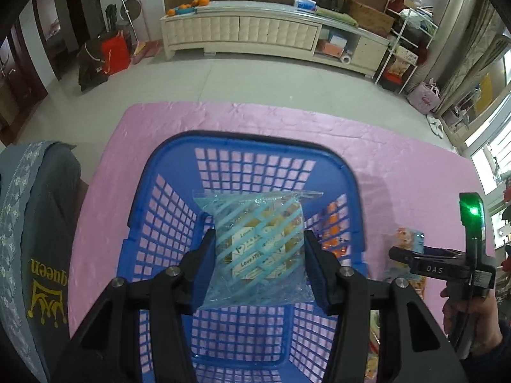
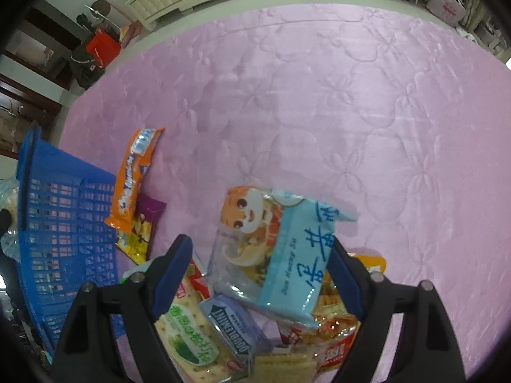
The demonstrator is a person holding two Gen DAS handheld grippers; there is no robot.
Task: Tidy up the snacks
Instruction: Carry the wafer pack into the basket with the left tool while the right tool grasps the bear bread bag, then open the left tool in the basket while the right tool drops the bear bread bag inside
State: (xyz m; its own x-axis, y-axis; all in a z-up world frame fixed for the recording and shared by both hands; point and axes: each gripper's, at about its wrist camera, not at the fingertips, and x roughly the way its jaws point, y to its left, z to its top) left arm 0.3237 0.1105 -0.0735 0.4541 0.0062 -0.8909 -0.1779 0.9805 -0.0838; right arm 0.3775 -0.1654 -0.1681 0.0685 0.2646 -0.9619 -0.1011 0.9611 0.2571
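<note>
Left gripper (image 1: 258, 261) clamped on blue-striped clear snack bag (image 1: 255, 245), hanging directly over blue basket (image 1: 166, 223), bag's long axis running away from the claw; open basket floor straight below. Right gripper (image 2: 265, 274) spread wide, empty, the cartoon-face blue snack pack (image 2: 271, 255) between its fingers, slanted atop the snack pile (image 2: 223, 335); clear pink cloth (image 2: 319, 111) beyond.

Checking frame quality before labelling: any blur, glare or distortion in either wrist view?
Left wrist view: sharp; strong fisheye bending, dark corners; glare on the packet wrap and from the windows at right. Right wrist view: soft near the bottom, the snack pile slightly blurred; basket bowed at the left edge; dark vignette.
</note>
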